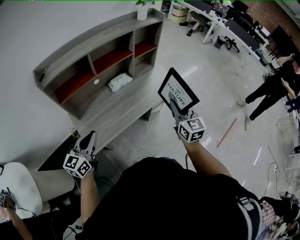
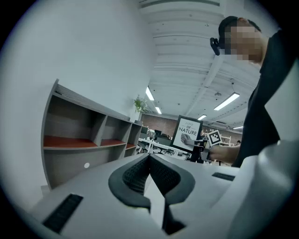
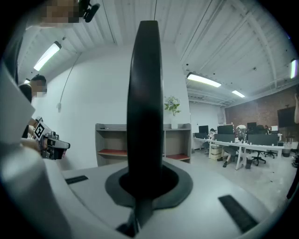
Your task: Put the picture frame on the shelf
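Note:
A black picture frame [image 1: 178,90] with a white print reading "NATURE" is held upright in the air, with my right gripper [image 1: 173,100] shut on its lower edge. In the right gripper view the frame [image 3: 145,102] stands edge-on between the jaws, hiding the middle of the scene. The grey shelf unit [image 1: 101,70] with red boards stands against the wall, up and left of the frame. My left gripper [image 1: 88,138] hangs low near the shelf's near end, shut and empty. The left gripper view shows its pads [image 2: 140,173] meeting and the frame [image 2: 187,133] off to the right.
A white packet [image 1: 120,82] lies on the shelf's lower board. A plant in a white pot [image 1: 142,9] stands on the shelf's top. Desks and chairs [image 1: 225,23] fill the far right, where a person [image 1: 272,89] stands. A white round seat [image 1: 18,187] is at lower left.

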The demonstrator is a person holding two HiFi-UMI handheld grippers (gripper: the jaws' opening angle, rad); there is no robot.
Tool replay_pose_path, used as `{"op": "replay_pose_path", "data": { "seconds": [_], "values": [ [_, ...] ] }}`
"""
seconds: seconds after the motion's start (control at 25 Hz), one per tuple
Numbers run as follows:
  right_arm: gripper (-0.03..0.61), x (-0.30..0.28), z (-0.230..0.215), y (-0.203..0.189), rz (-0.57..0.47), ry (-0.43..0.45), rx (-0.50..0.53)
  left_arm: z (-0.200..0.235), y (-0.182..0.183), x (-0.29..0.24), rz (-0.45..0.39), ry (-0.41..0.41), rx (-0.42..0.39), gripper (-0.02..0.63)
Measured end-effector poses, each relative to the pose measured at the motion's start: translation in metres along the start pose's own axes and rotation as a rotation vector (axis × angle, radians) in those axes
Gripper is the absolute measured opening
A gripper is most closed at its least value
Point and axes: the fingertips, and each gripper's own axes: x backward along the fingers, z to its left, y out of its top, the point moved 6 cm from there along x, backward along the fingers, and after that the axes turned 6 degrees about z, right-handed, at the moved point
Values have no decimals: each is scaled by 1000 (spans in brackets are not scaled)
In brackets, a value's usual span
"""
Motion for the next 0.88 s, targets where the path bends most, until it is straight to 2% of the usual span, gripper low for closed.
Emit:
{"op": "replay_pose_path", "data": {
  "seconds": [0.2,0.52,0.68,0.88],
  "values": [
    [23,-29,11,-2,7,88,-38,-5,-6,19,42,70,13,21],
    [23,4,-2,12,-33,49,-52,-32,15,-30,29,-73,-42,21],
    [23,0,-3,12,-43,36,-73,-31,15,-38,38,-102,-52,21],
    [24,-16,-5,11,-43,34,-86,-22,16,-41,46,-100,-43,21]
  ]
}}
